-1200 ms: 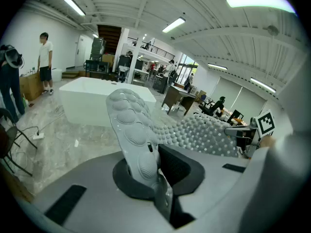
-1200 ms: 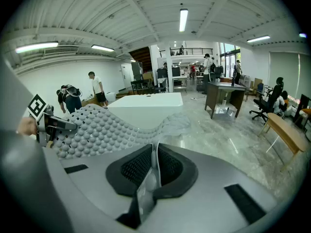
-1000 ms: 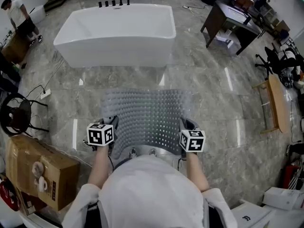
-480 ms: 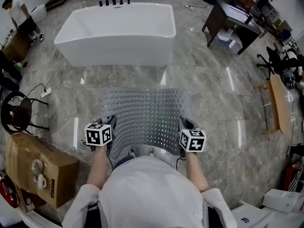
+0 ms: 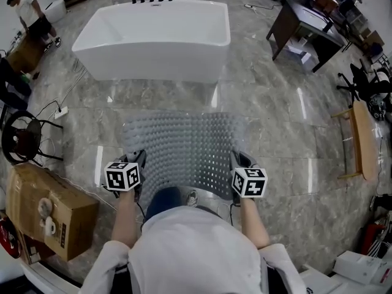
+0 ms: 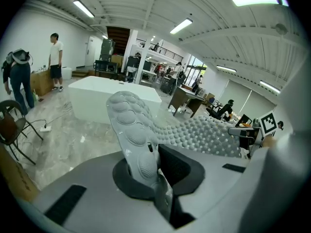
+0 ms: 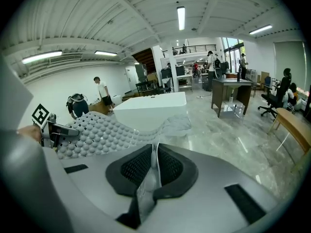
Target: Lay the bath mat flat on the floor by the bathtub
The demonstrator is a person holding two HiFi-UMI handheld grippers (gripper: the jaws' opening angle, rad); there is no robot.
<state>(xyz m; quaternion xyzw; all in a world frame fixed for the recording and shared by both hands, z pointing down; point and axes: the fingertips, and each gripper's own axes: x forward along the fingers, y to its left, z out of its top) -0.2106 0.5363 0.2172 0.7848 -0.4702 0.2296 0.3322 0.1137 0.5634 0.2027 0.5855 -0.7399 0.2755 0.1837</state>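
Note:
The grey knobbly bath mat (image 5: 184, 146) hangs stretched between my two grippers above the marble floor, in front of the white bathtub (image 5: 153, 38). My left gripper (image 5: 136, 164) is shut on the mat's near left corner, which curls up between its jaws as a bubbled flap (image 6: 133, 135). My right gripper (image 5: 237, 164) is shut on the near right corner, a thin mat edge (image 7: 151, 171) pinched in its jaws. The mat's far edge droops toward the floor short of the bathtub (image 7: 150, 106). The bathtub (image 6: 109, 98) stands just beyond the mat.
A cardboard box (image 5: 49, 210) and a black chair (image 5: 21, 141) stand at my left, with a power strip and cable (image 5: 59, 112) on the floor. A wooden bench (image 5: 358, 136) and a dark desk (image 5: 300, 26) are at the right. A person (image 5: 27, 14) stands far left.
The mat and both grippers have shifted slightly toward the left and nearer the tub. The grip on both corners is unchanged.

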